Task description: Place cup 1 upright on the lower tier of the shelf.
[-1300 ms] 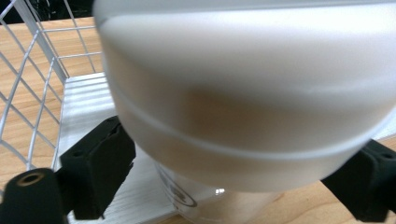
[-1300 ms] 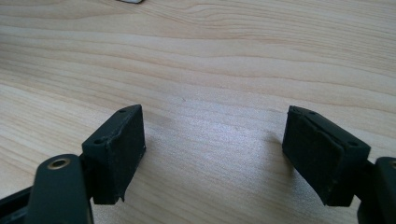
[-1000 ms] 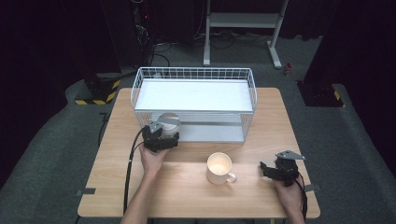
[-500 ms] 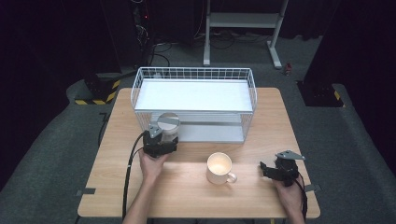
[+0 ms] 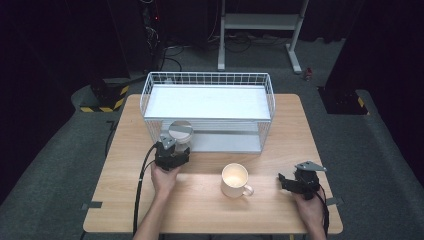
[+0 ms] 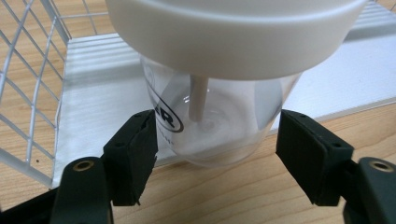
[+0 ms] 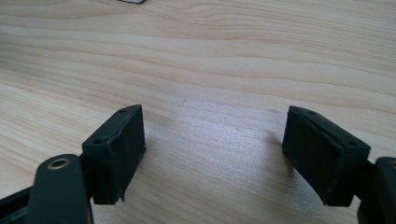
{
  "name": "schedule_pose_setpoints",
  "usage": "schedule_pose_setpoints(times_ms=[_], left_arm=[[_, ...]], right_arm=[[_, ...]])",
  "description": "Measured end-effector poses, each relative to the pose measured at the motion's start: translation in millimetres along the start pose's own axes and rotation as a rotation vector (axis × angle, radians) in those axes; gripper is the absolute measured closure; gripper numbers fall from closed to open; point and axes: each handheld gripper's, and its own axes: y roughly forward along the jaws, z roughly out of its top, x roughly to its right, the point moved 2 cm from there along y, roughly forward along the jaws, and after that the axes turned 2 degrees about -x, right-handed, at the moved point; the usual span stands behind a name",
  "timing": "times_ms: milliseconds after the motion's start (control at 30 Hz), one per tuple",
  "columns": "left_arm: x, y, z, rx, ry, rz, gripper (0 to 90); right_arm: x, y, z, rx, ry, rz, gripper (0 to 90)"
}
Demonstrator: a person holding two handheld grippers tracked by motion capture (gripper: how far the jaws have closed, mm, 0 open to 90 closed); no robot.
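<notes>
A clear plastic cup (image 5: 180,134) with a white lid and a straw stands upright at the front left of the white wire basket (image 5: 207,76). In the left gripper view the cup (image 6: 219,116) sits between the jaws of my left gripper (image 6: 217,140), which have just been closing. The left pad (image 6: 135,154) is against the cup wall, and a thin gap stays at the right pad (image 6: 308,158). In the high view my left gripper (image 5: 176,147) reaches the cup from the near side. My right gripper (image 5: 283,181) rests open on the table with only bare wood between its jaws (image 7: 212,149).
A cream mug (image 5: 235,180) stands on the wooden table (image 5: 125,200) between the two hands, its handle toward the right. The wire basket's mesh wall (image 6: 28,93) rises close to the left of the cup. The floor around the table is dark.
The left gripper's jaws have drawn in around the cup's lower body. The hand has barely shifted. The right gripper and the mug have stayed where they were.
</notes>
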Motion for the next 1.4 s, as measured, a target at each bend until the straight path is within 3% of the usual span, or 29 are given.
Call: schedule_pose_setpoints(times_ms=[200,467,933,1000,1300,1400], left_arm=[[0.3,6.0,5.3,-0.012,0.015,0.003,32.0],[-3.0,16.1,4.3,-0.023,-0.016,-0.003,37.7],[-1.4,27.4,24.1,-0.027,-0.004,0.019,44.8],[-2.0,30.2,24.8,-0.021,-0.042,0.010,45.8],[-2.0,40.7,23.0,-0.030,-0.056,0.017,48.8],[-1.0,42.9,26.8,-0.043,-0.024,0.038,49.5]], right_arm=[[-0.1,-0.2,-0.2,0.000,-0.001,0.002,21.1],[-0.4,-0.1,-0.2,0.000,0.002,0.002,21.1],[-0.3,-0.1,-0.2,0.001,0.000,0.002,21.1],[-0.3,-0.1,-0.2,0.001,0.001,0.002,21.1],[-0.3,0.0,-0.2,0.003,-0.002,0.003,21.1],[-0.3,-0.1,-0.2,0.003,-0.002,0.003,21.1]])
